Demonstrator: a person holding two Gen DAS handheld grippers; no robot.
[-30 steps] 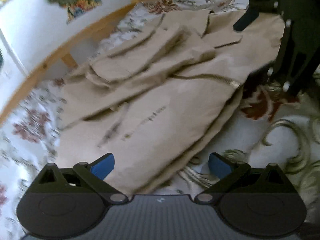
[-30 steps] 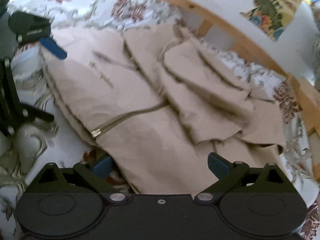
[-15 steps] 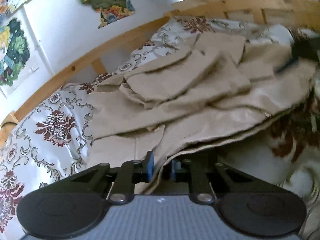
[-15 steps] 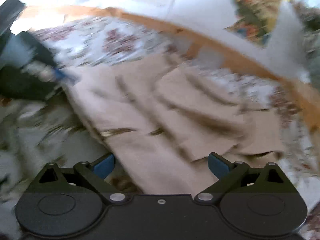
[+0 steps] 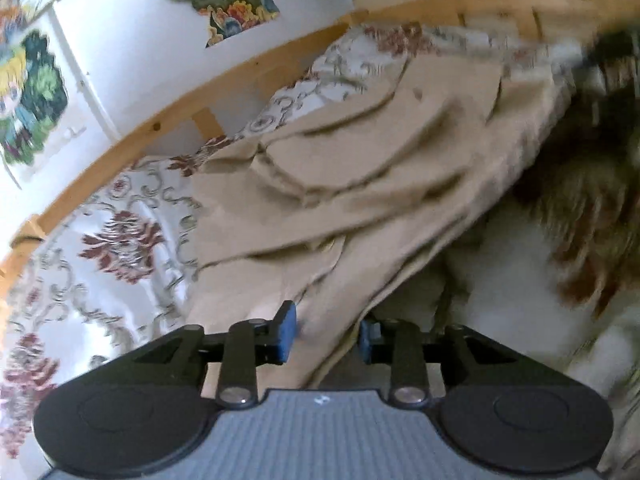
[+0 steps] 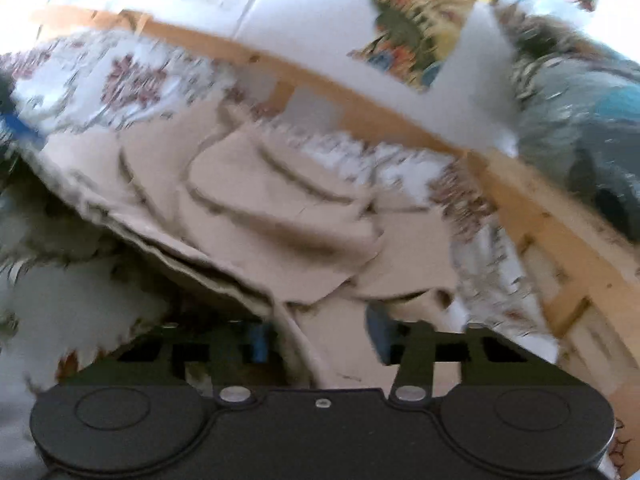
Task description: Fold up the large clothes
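Observation:
A beige zip jacket [image 5: 360, 184] lies partly folded on a floral bedspread [image 5: 120, 236], sleeves laid over its body. My left gripper [image 5: 326, 334] is shut on the jacket's near hem edge, which lifts off the bed. In the right wrist view the same jacket [image 6: 280, 208] fills the middle. My right gripper [image 6: 320, 338] has its blue pads [image 6: 378, 332] closed in on the jacket's near edge, with cloth between them. The left gripper's blue tip [image 6: 18, 126] shows blurred at the far left.
A wooden bed rail [image 5: 168, 120] runs behind the bed, against a white wall with colourful posters [image 5: 224, 4]. In the right wrist view the rail [image 6: 400, 108] curves to the right, with a grey-blue bundle [image 6: 592, 128] beyond it. Both views are motion blurred.
Both grippers were open over the jacket's edge a second ago. The left closed on the hem first, then the right. Both now lift the edge, and the views tilt up toward the wall.

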